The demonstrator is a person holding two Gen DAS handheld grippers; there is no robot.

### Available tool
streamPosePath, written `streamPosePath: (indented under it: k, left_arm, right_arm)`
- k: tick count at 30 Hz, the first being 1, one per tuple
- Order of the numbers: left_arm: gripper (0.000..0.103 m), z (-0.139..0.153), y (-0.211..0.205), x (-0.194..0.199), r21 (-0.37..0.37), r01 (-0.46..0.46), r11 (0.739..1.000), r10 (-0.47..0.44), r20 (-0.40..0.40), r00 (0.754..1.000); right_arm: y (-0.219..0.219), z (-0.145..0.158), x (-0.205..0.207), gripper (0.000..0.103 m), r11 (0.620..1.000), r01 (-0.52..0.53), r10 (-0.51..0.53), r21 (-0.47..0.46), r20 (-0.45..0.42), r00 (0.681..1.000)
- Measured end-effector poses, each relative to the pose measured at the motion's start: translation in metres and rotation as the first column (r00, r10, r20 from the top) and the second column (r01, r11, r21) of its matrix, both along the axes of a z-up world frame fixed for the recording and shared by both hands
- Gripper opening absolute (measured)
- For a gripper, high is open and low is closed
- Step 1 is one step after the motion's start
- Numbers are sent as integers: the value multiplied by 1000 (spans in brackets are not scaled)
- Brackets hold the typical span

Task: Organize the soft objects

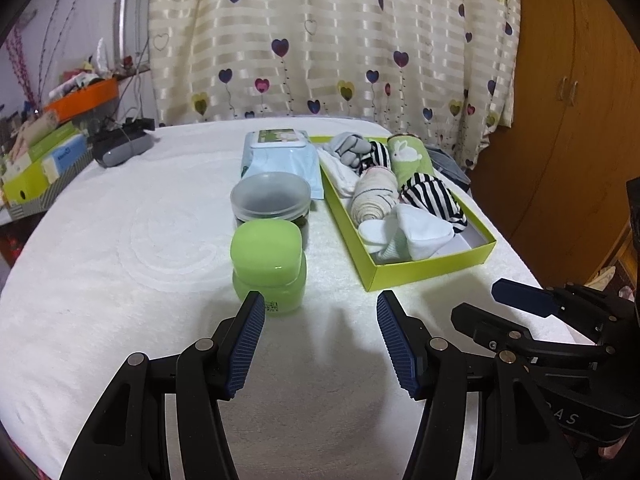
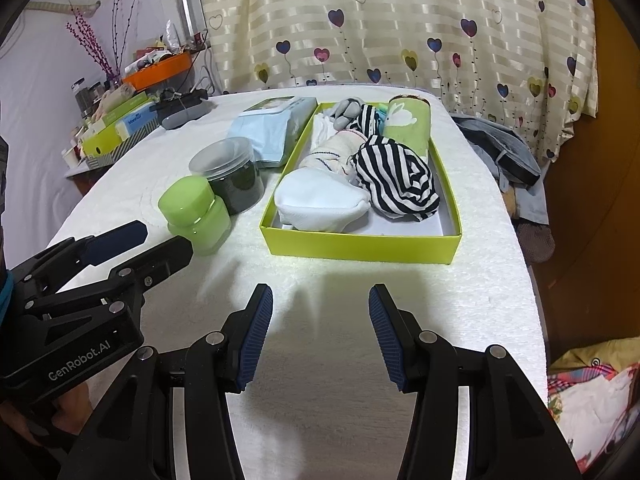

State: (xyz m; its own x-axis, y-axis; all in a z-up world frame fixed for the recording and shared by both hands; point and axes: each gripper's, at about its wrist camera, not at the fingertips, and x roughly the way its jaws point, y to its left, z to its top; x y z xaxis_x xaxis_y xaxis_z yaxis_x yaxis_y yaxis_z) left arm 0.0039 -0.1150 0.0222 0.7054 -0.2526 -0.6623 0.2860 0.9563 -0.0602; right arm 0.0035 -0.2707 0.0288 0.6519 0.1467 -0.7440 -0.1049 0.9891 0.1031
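The left gripper (image 1: 320, 304) and right gripper (image 2: 320, 296) are both hanging spread wide over the white towel (image 1: 120, 240), gripping nothing; the lime-green box (image 2: 360, 246), right of centre, is holding rolled socks (image 2: 396, 176), its long axis running toward the curtain (image 2: 400, 20).

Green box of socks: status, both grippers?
Left gripper open, empty. Right gripper open, empty. Rolled socks inside green box. Green jar just ahead of left fingertip; path to box clear.
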Motion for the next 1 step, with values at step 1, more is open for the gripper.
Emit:
streamPosePath:
  k: [1]
  left_arm:
    - [58, 0, 0, 0, 4, -1, 1000, 1, 0, 1000]
  right_arm:
    - [0, 0, 0, 51, 1000, 0, 0, 0, -1, 1000]
